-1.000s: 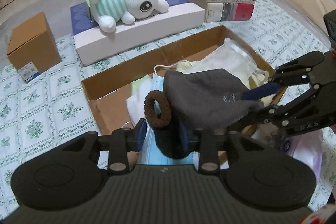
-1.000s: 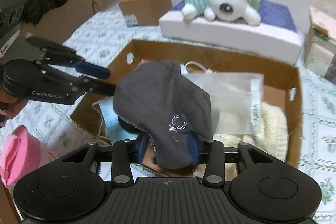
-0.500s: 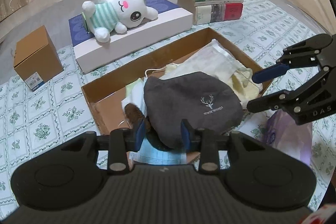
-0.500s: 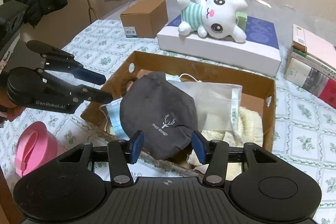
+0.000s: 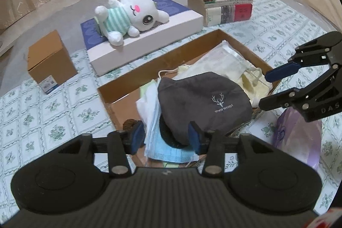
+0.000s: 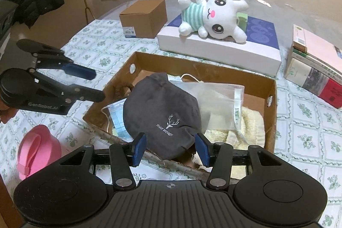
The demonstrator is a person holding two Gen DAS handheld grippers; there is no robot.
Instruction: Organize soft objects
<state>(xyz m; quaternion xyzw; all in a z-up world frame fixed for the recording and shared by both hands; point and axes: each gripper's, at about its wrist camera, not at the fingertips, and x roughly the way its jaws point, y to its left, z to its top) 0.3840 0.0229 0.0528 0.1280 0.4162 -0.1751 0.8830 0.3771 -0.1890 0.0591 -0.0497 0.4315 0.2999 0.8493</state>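
A dark grey cloth pouch with a small white deer on it lies in the shallow brown cardboard box in the middle of the bench, which has a green flower cloth. The pouch sits by the near edge of the box, on top of a light blue paper face mask. A see-through plastic bag and a cream fluffy towel fill the right part of the box.

The left gripper is opening, and its blue pads stand on each side of the near end of the pouch without pressing it. The right gripper is open too, with its pads apart at the pouch's near edge.

At the far edge of the bench, a white toy bunny in a green striped shirt lies on a flat white and blue box. A small brown box stands to the left of it, and a stack of books stands at the right edge. A pink round thing sits near the left corner. The cloth between the boxes is bare.
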